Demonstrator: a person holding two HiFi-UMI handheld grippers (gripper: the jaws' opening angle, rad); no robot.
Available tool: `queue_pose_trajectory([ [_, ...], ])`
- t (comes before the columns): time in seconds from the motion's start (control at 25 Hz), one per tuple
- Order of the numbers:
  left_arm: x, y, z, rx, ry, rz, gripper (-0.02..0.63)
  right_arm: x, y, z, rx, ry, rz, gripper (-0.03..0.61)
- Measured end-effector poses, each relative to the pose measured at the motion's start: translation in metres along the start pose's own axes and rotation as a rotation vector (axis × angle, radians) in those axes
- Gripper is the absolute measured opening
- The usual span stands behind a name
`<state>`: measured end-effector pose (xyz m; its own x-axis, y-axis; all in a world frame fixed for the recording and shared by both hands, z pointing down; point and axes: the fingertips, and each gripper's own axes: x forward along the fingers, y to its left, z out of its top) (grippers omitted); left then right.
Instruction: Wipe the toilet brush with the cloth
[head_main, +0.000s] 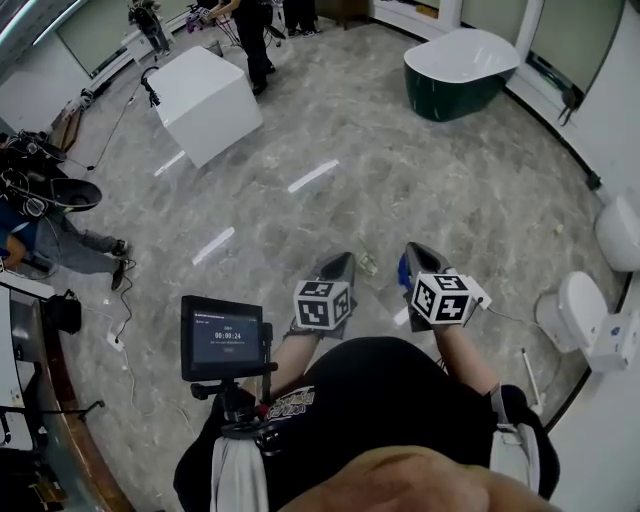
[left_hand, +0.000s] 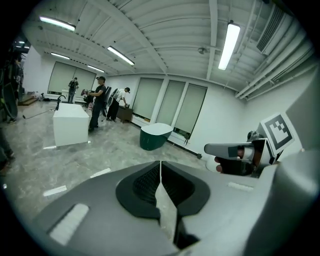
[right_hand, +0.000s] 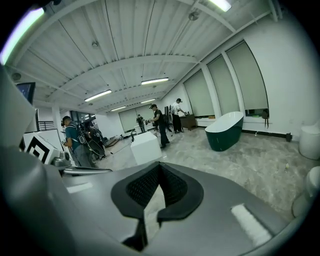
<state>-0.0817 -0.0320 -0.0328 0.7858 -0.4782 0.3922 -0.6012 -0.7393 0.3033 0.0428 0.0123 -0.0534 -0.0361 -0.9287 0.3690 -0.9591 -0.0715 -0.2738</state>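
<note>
Grey marble floor, dark green bathtub with white rim at the far side, white box near people standing behind, white toilet by the right wall, small dark screen close by

A dark green bathtub with a white rim stands on the grey marbled floor. Behind the bathtub, tall blinded windows line a white wall. Well left of the bathtub sits a white block. A white toilet stands well to its right. Strip lights glow overhead.
</note>
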Motion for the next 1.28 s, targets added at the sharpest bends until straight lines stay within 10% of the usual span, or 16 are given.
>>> queue_pose_trajectory([
  [0.84, 0.036, -0.075, 0.011, 0.048, -0.046, -0.080, 0.008, -0.012, -0.006, -0.001, 0.063, -0.011, 0.101, 0.002],
  [1.28, 0.030, -0.092, 0.020, 0.105, -0.121, -0.162, 0.254, -0.019, 0.007, 0.009, -0.041, -0.086, 0.145, 0.005],
])
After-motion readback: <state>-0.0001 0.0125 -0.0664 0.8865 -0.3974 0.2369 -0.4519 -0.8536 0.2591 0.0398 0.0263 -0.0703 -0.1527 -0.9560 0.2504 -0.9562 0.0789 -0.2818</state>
